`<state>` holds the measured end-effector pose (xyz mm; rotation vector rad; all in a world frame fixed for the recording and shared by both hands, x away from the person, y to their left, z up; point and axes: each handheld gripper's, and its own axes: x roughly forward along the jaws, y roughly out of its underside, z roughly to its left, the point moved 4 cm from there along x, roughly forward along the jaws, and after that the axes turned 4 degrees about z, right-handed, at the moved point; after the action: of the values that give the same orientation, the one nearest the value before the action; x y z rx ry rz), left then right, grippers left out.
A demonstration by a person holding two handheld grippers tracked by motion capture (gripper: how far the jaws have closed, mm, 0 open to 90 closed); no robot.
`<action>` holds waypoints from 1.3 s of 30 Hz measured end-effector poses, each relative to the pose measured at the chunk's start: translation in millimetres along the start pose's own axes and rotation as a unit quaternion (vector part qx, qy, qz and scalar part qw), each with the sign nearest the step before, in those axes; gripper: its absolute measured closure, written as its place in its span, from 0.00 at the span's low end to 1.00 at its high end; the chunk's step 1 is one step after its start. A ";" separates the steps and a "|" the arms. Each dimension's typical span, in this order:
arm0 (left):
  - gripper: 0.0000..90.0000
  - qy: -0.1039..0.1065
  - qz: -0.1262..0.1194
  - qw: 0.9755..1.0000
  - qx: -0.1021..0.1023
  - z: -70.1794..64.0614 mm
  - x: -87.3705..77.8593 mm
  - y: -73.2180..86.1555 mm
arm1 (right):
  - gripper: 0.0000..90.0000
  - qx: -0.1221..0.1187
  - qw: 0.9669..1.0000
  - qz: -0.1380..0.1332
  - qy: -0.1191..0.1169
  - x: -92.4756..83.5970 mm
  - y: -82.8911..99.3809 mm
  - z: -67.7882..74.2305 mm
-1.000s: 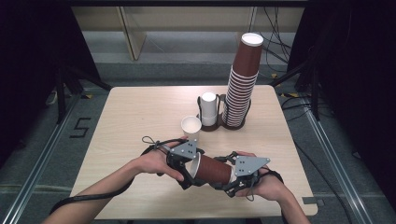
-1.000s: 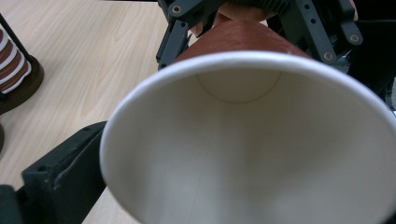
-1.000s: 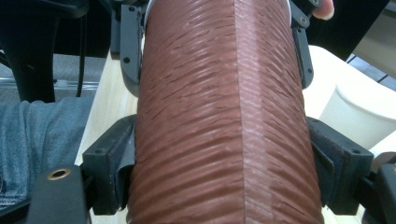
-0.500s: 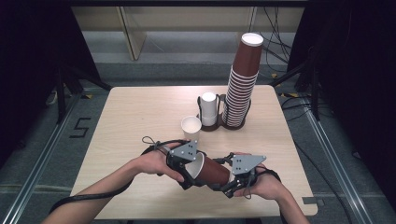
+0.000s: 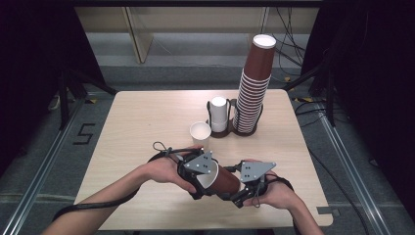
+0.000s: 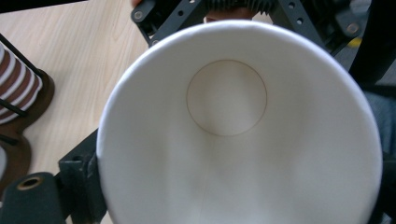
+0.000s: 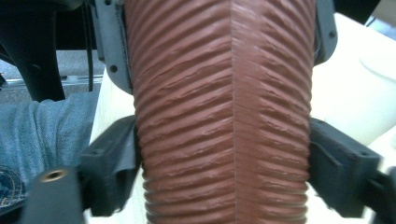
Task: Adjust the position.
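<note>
- Pale wood table (image 5: 142,127) underneath, bare just below the fingers – room to set things down if the hand-over slips.
- Between the two sets of fingers: brown ribbed cup (image 5: 229,182), lying level above the near table edge, white mouth toward the left gripper (image 5: 204,182), narrow base toward the right gripper (image 5: 239,192).
- Right jaws just been opening, yet both pads seen pressed on the cup's ribbed sides in the right gripper view – clasped on the cup.
- Left jaws just been closing, cup's mouth between them; one jaw against the rim wall, the other hidden behind the cup, so cannot tell whether clamped.
- Judged as a hand-over or a pull-apart: seat the left pads squarely on the wall just behind the rim, press lightly to spare the paper, and let go on the right only once the left side bears the weight.
- Keep the cup level; no twisting against the seam.
- Beyond the fingers: single white cup (image 5: 200,133), upright, mouth open.
- Farther off: black wire holder (image 5: 211,122) with white cups, and beside it a tall stack of brown cups (image 5: 252,93).
- Past the far table edge: grey floor, light shelving (image 5: 147,34), loose cables (image 5: 288,44), dark surroundings.
</note>
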<state>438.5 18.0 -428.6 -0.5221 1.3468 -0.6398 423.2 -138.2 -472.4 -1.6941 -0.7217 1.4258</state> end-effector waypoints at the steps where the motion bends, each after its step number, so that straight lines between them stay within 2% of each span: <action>1: 0.12 -0.003 0.008 1.000 0.007 0.0 -0.2 -1.5 | 0.15 0.003 1.000 0.005 0.000 0.6 -0.2 0.2; 6: 0.12 -0.012 0.052 0.998 0.037 1.9 -4.1 -6.9 | 0.00 0.016 0.999 0.040 0.012 2.7 4.1 1.2; 9: 0.12 -0.016 0.068 0.997 0.040 1.9 -5.5 -8.8 | 0.00 0.018 0.999 0.041 0.018 0.8 6.6 -0.8; 12: 0.12 -0.017 0.096 0.994 0.050 4.3 -7.7 -8.4 | 0.00 0.023 0.998 0.043 0.026 -2.9 9.6 -2.1; 15: 0.12 -0.020 0.116 0.992 0.051 7.0 -8.5 -7.8 | 0.00 0.024 0.998 0.048 0.036 -7.5 13.0 -4.0; 16: 0.12 -0.020 0.125 0.991 0.052 7.9 -8.4 -7.2 | 0.00 0.029 0.998 0.048 0.038 -8.7 14.0 -4.0; 18: 0.11 -0.019 0.138 0.989 0.052 9.2 -8.0 -6.3 | 0.01 0.018 0.998 0.043 0.045 -11.0 14.9 -6.9; 19: 0.11 -0.018 0.149 0.987 0.054 10.3 -8.3 -5.9 | 0.01 0.033 0.998 0.043 0.044 -11.3 16.1 -5.3; 21: 0.11 -0.022 0.158 0.986 0.055 11.9 -8.1 -5.4 | 0.03 0.028 0.997 0.039 0.054 -13.6 16.3 -7.2; 22: 0.11 -0.022 0.168 0.984 0.056 12.7 -8.0 -4.8 | 0.04 0.038 0.997 0.037 0.052 -14.0 16.5 -6.2; 24: 0.11 -0.026 0.179 0.982 0.061 13.4 -7.5 -4.2 | 0.06 0.034 0.997 0.032 0.063 -14.7 16.0 -7.6; 25: 0.11 -0.026 0.181 0.981 0.059 12.9 -7.1 -4.0 | 0.07 0.031 0.997 0.036 0.066 -15.1 15.6 -7.9; 27: 0.11 -0.025 0.194 0.978 0.067 12.8 -7.5 -3.9 | 0.09 0.034 0.996 0.034 0.071 -13.3 14.2 -6.3; 30: 0.11 -0.024 0.209 0.974 0.080 13.0 -8.1 -4.3 | 0.10 0.024 0.996 0.033 0.077 -11.3 11.6 -5.9; 31: 0.11 -0.023 0.222 0.970 0.094 14.6 -9.7 -4.7 | 0.10 0.024 0.996 0.032 0.076 -9.3 10.3 -4.9; 32: 0.11 -0.023 0.226 0.969 0.096 14.6 -9.8 -4.9 | 0.10 0.013 0.996 0.030 0.078 -8.8 9.1 -6.1; 33: 0.11 -0.023 0.228 0.969 0.098 14.7 -10.0 -5.1 | 0.10 0.020 0.997 0.032 0.074 -7.8 7.9 -4.8; 34: 0.11 -0.023 0.229 0.968 0.099 14.8 -10.3 -5.2 | 0.10 0.005 0.997 0.029 0.077 -6.6 6.5 -6.4; 35: 0.11 -0.024 0.229 0.968 0.100 15.0 -10.5 -5.4 | 0.10 0.026 0.997 0.028 0.073 -5.2 5.9 -3.0; 39: 0.11 -0.023 0.232 0.967 0.103 14.9 -11.0 -4.7 | 0.12 0.013 0.997 0.017 0.077 -1.6 1.5 -4.0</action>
<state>451.5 22.0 -415.2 -0.0448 1.2824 -0.3702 426.7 -141.1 -472.6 -1.7813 -0.5889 1.3049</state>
